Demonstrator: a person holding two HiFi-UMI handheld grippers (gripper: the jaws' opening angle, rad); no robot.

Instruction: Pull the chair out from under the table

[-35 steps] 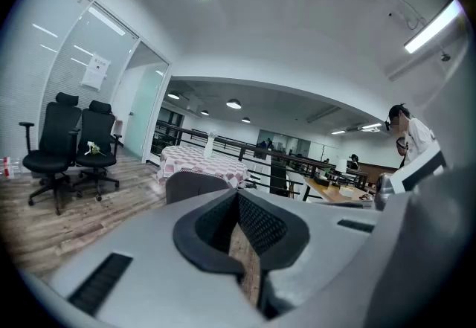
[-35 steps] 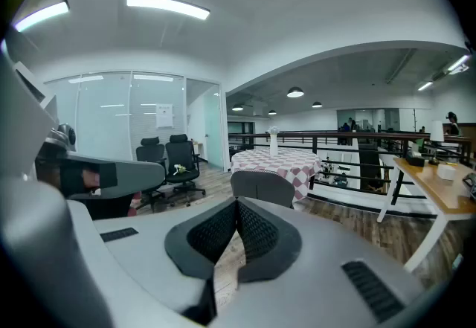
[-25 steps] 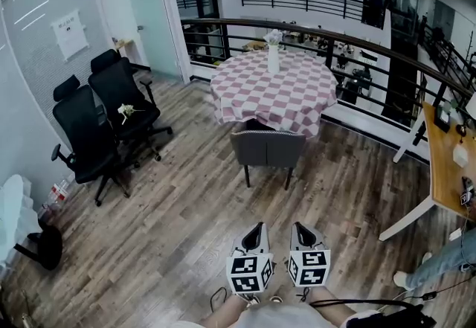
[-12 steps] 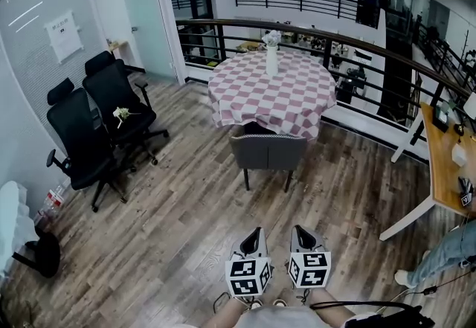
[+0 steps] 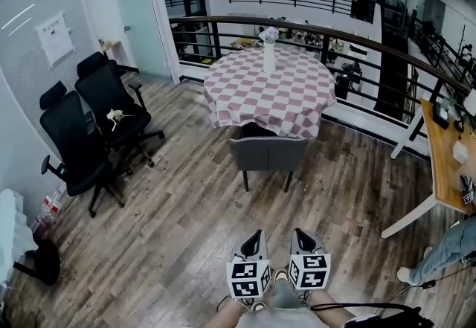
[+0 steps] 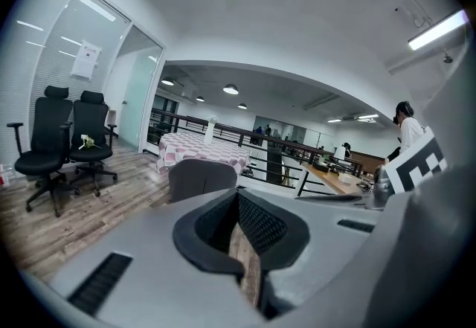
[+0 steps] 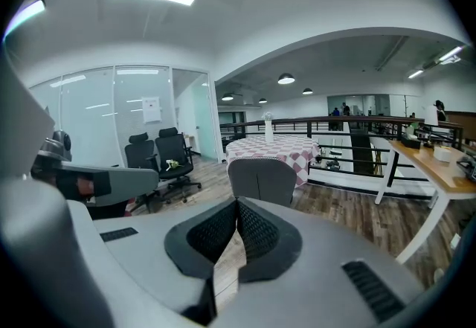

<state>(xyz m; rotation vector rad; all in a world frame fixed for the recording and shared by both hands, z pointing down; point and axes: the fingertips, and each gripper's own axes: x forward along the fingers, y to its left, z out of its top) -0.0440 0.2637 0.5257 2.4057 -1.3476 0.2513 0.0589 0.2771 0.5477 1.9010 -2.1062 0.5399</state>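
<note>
A grey chair (image 5: 268,153) stands with its back toward me, its seat tucked under a round table (image 5: 297,107) covered in a red-and-white checked cloth. A white vase (image 5: 268,57) with flowers stands on the table. Both grippers hang side by side low in the head view, well short of the chair. My left gripper (image 5: 257,234) is shut and holds nothing. My right gripper (image 5: 300,232) is shut and empty too. The left gripper view shows the chair (image 6: 201,179) ahead beyond the closed jaws (image 6: 238,196). The right gripper view shows the chair (image 7: 262,179) straight ahead past its jaws (image 7: 236,204).
Two black office chairs (image 5: 97,122) stand at the left by a glass wall. A wooden desk (image 5: 445,159) runs along the right, with a person's leg (image 5: 445,256) beside it. A black railing (image 5: 349,35) curves behind the table. Wood floor lies between me and the chair.
I have come a little closer to the chair and table, and both grippers have moved forward and slightly down with me. Both stay shut and empty.
</note>
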